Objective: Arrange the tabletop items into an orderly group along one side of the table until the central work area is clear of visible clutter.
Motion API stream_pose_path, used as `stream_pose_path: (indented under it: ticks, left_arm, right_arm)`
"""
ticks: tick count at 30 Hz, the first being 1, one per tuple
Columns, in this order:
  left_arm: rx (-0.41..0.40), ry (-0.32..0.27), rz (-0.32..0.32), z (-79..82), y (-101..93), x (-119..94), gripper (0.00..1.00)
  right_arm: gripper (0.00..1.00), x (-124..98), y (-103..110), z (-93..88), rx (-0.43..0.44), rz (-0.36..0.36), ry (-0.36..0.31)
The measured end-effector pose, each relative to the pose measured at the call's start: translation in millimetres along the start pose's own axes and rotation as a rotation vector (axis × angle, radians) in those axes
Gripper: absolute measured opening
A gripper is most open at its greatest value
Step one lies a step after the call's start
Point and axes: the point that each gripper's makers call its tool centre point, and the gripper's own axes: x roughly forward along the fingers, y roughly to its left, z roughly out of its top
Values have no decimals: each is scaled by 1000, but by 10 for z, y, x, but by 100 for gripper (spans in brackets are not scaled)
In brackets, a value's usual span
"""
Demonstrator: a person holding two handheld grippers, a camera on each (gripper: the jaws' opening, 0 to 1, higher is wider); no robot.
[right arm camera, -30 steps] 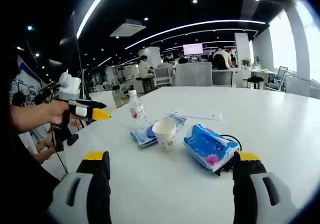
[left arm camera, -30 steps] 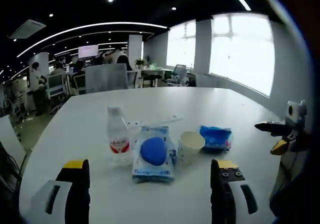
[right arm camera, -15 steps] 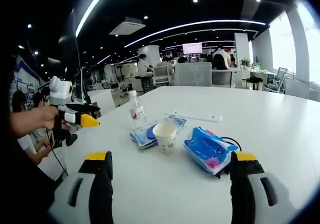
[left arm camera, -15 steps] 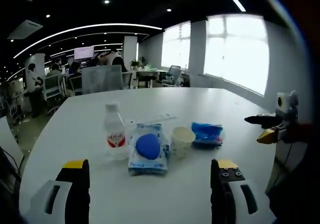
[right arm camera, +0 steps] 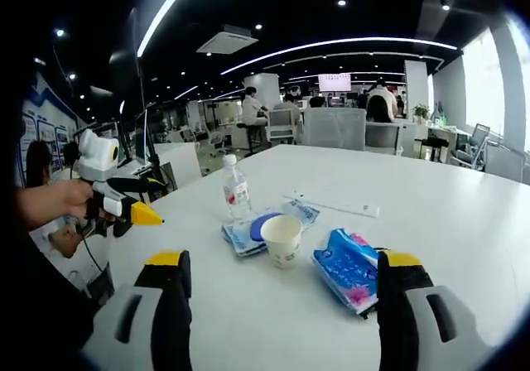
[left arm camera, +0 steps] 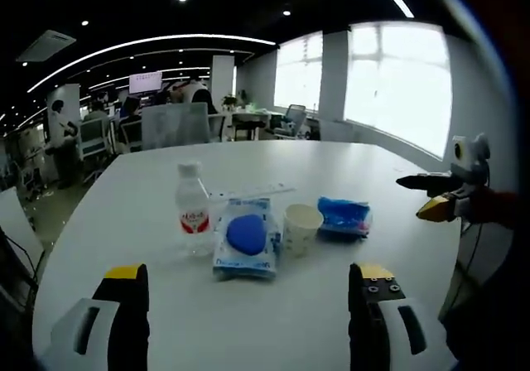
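Both grippers have drawn back slightly from the cluster since a second ago, while the items lie as they did. On the smooth white table (left arm camera: 124, 222) stand a clear plastic water bottle (left arm camera: 192, 214) with a red label, a flat crinkled packet holding a round blue thing (left arm camera: 246, 236), a paper cup (left arm camera: 301, 228) and a soft blue tissue pack (left arm camera: 345, 214) (all near the table's middle). Left gripper (left arm camera: 247, 305) and right gripper (right arm camera: 280, 301) hang spread wide, holding nothing. A thin white strip (right arm camera: 333, 205) lies behind.
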Motion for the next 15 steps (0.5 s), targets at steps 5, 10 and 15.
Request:
stream_pose_path:
  ticks: [5, 10, 15]
  left_arm:
    - [9, -14, -11, 58, -83, -38, 99]
    - [12, -30, -26, 100, -142, -73, 99]
    - [12, -37, -42, 80, -170, -98, 99]
  right_arm:
    - [83, 154, 20, 66, -20, 19, -5]
    - [79, 336, 63, 111, -33, 47, -2]
    - [74, 544, 87, 100, -37, 73, 19]
